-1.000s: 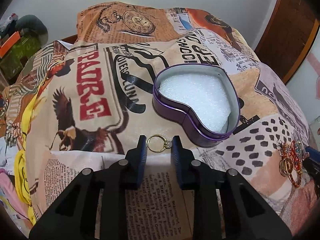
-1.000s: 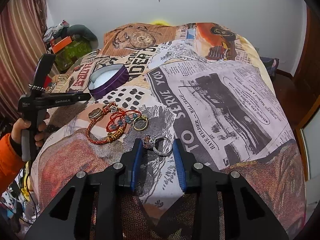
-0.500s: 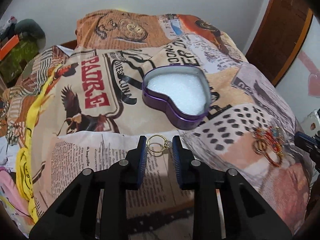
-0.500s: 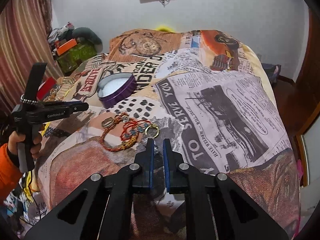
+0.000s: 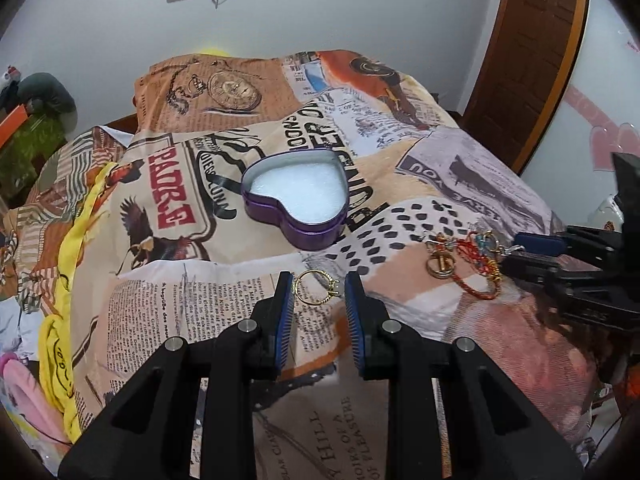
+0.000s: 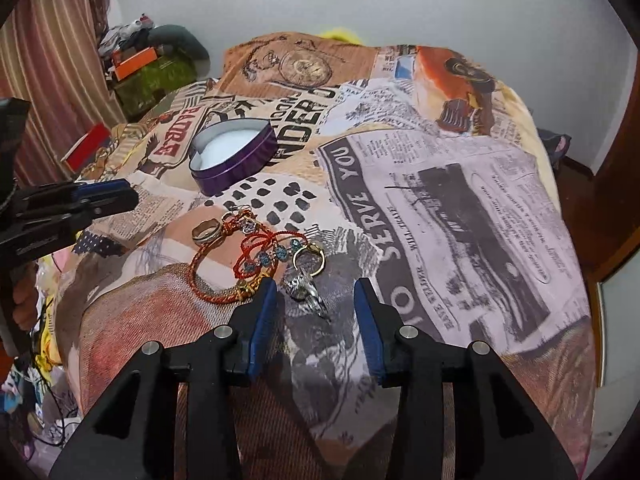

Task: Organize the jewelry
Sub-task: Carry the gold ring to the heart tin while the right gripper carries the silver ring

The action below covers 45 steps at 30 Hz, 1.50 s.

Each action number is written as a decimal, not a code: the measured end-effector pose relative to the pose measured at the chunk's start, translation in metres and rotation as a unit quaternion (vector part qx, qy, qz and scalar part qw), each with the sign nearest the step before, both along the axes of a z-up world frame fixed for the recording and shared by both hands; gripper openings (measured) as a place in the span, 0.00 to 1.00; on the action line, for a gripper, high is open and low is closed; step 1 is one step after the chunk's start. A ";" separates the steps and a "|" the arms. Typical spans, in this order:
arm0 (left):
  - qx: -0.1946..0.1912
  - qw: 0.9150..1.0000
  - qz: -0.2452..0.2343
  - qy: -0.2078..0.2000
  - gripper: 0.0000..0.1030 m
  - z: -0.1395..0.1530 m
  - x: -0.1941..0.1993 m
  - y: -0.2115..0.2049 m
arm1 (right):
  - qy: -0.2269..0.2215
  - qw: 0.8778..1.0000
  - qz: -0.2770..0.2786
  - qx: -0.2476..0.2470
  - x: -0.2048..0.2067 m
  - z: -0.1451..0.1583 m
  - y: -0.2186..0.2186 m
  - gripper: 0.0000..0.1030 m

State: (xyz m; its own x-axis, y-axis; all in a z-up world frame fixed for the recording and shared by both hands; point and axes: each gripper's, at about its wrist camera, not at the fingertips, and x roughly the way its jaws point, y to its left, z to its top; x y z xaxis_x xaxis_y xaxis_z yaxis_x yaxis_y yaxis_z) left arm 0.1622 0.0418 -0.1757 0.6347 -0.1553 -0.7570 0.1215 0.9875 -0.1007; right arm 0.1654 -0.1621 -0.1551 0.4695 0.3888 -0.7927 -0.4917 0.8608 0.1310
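Note:
My left gripper (image 5: 319,291) is shut on a thin gold ring (image 5: 316,289), held in the air short of the purple heart-shaped tin (image 5: 310,235) lined with white foam. In the right wrist view that tin (image 6: 240,166) sits far left, with the left gripper (image 6: 102,196) beside it. The jaws of my right gripper (image 6: 316,294) are opening. A silver ring (image 6: 303,285) lies blurred on the bedcover between them, near the left pad and untouched. Just beyond it are a gold ring (image 6: 309,261), a red cord bracelet (image 6: 256,254) and a wide band ring (image 6: 206,230).
Everything rests on a bed with a newspaper-print cover (image 6: 460,208). A yellow cloth (image 5: 64,320) hangs at its left edge. Clutter and boxes (image 6: 140,64) stand by the striped curtain, and a brown door (image 5: 524,60) is at the right. A person's hand (image 6: 24,308) holds the left gripper.
The left gripper drew back and rose from the tin, still holding the gold ring. The right gripper's jaws shut, then parted again, leaving the silver ring between them.

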 end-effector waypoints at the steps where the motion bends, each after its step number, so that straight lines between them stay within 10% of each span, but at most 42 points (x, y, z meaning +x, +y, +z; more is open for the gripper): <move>1: -0.001 1.000 0.000 -0.001 0.24 0.001 0.000 -0.001 | -0.001 1.000 -0.001 0.001 0.001 -0.001 0.000 0.34; 4: -0.004 1.000 0.000 -0.004 0.24 0.003 -0.002 -0.001 | -0.002 1.000 0.005 -0.001 0.000 -0.001 0.002 0.14; 28: -0.006 0.998 0.022 -0.067 0.24 0.042 0.032 0.010 | -0.094 0.991 0.045 0.080 0.034 0.086 0.051 0.14; 45: -0.037 0.999 0.029 -0.021 0.24 0.015 0.096 0.031 | -0.018 0.995 0.070 0.075 0.099 0.059 0.106 0.14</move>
